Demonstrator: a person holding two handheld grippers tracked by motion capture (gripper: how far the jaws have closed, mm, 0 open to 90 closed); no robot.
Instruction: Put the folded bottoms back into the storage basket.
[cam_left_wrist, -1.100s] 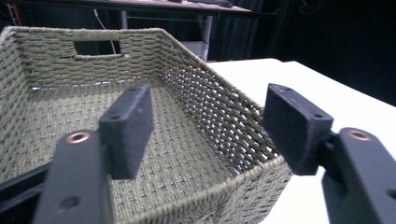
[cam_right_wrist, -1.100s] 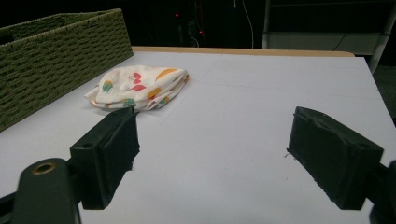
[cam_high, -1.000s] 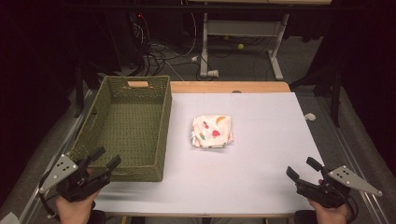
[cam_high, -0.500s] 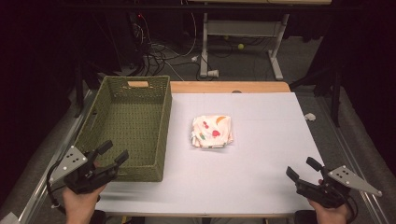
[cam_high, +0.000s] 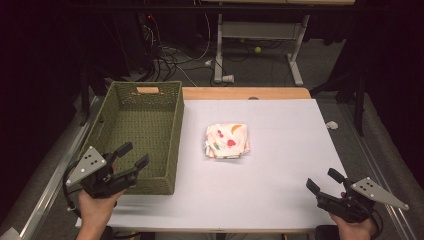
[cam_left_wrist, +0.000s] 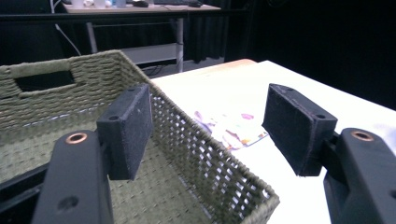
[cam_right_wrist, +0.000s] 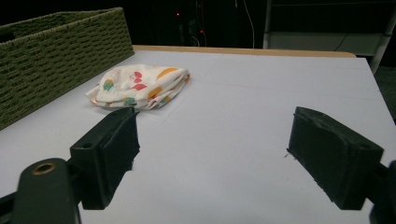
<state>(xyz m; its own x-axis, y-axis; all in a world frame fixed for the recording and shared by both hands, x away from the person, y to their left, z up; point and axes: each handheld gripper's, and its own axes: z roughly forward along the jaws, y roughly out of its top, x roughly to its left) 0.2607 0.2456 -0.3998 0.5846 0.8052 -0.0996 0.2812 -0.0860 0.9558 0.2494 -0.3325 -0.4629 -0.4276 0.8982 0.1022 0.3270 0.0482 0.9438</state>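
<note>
White bench (cam_high: 280, 150) pictured; folded cloth (cam_high: 227, 141) lain mid-bench, beside basket (cam_high: 140, 135). Left hand-held gripper (cam_high: 132, 157) spread over basket corner, right hand-held gripper (cam_high: 320, 181) spread, empty. Risk judged: cloth unfolded if pinched by one layer.

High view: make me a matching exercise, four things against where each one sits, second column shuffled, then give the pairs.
Things:
1. folded cloth
2. woven basket
3. left gripper
4. right gripper

Places:
A. near right corner of the white table, jaws open
B. left side of the table, nothing inside
C. middle of the table, beside the basket but apart from it
D. above the basket's near end, jaws open

Pairs: 1-C, 2-B, 3-D, 4-A
</note>
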